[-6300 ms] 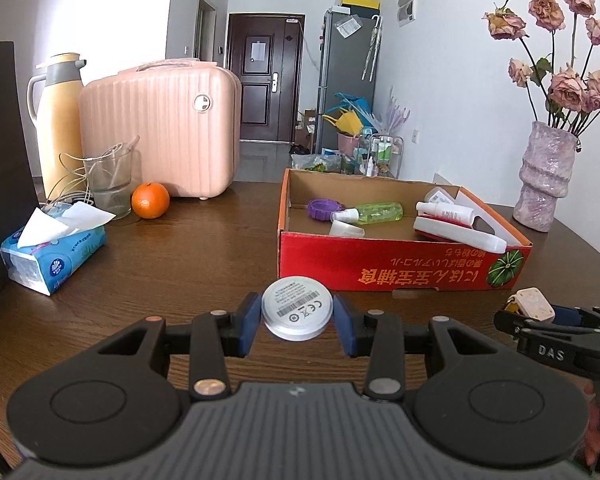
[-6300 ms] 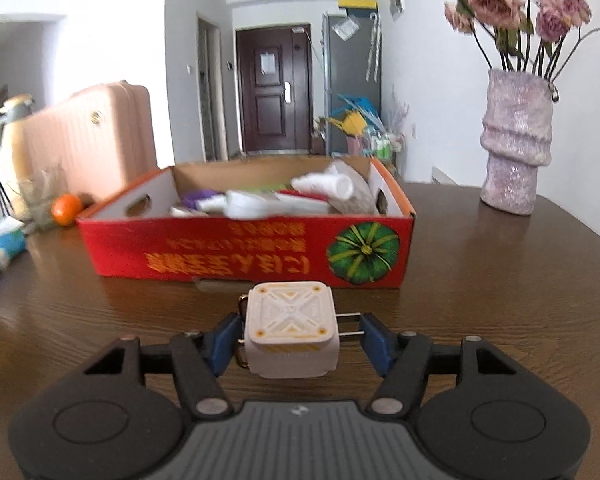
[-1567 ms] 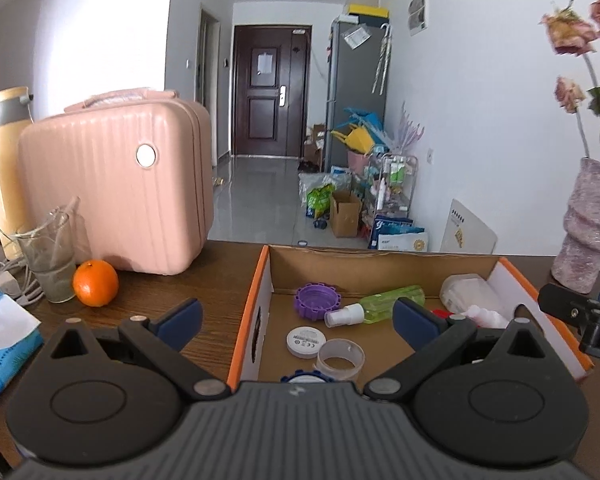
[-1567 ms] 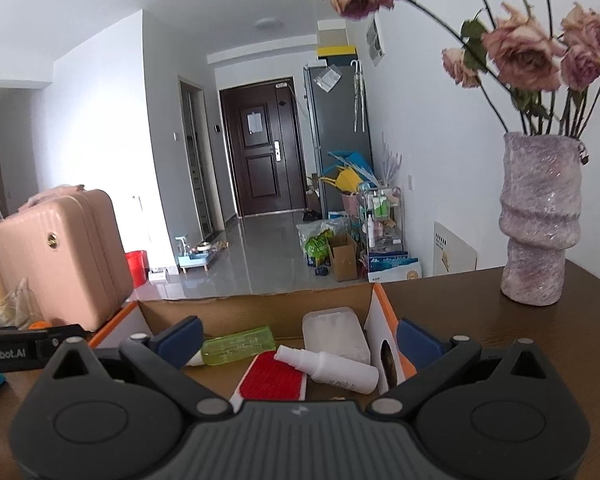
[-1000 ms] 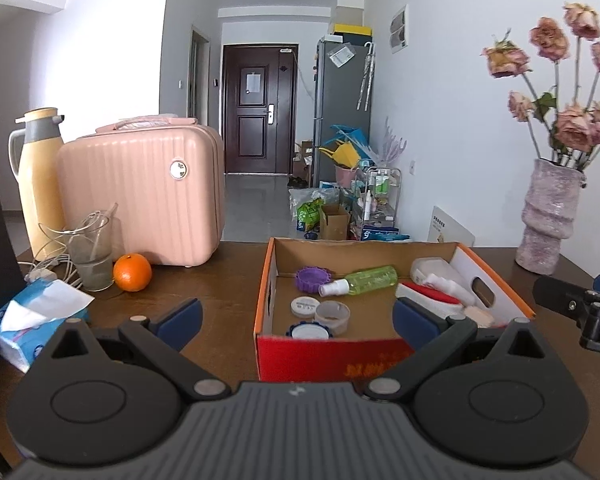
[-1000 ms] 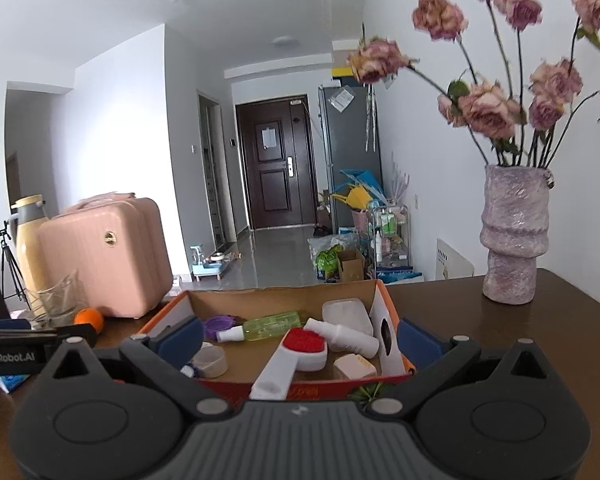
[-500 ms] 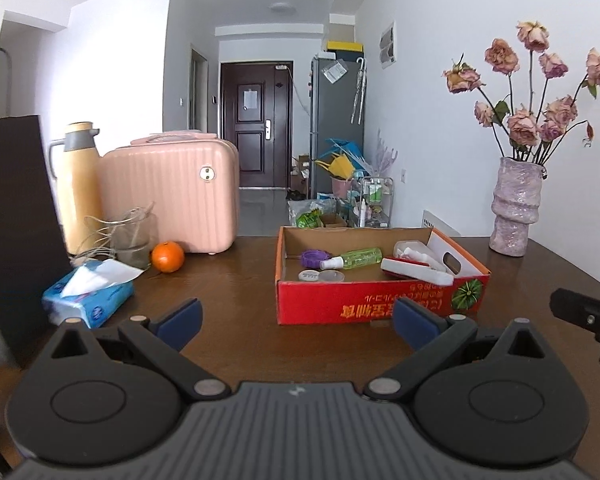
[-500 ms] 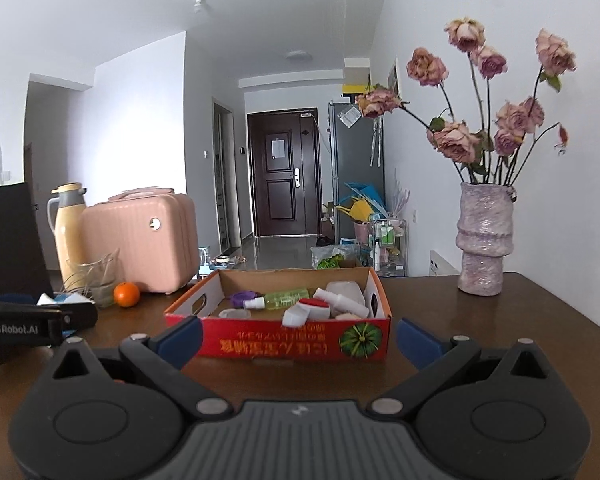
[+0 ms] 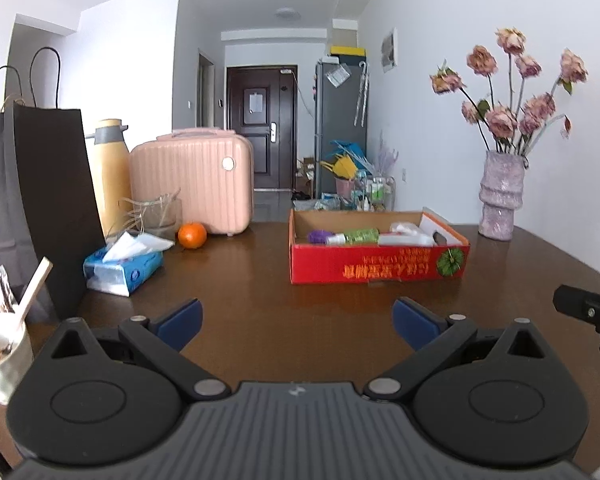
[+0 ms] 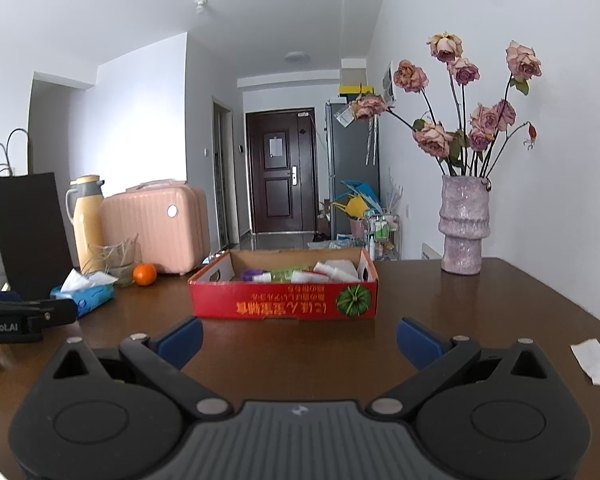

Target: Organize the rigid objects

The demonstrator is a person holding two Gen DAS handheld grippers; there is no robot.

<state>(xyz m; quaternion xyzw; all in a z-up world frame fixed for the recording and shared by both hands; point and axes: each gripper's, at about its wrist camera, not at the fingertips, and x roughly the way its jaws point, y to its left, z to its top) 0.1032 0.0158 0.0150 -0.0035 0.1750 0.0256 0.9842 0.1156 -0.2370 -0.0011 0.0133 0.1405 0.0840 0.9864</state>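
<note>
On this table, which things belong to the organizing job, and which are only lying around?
Part of the job:
red cardboard box
green spray bottle inside it
purple lid inside it
left gripper and right gripper, both open and empty

Lying about:
orange
tissue pack
pink case
flower vase
black paper bag

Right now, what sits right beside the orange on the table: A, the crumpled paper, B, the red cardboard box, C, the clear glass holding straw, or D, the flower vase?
C: the orange sits next to the clear glass, in front of the pink case.
</note>
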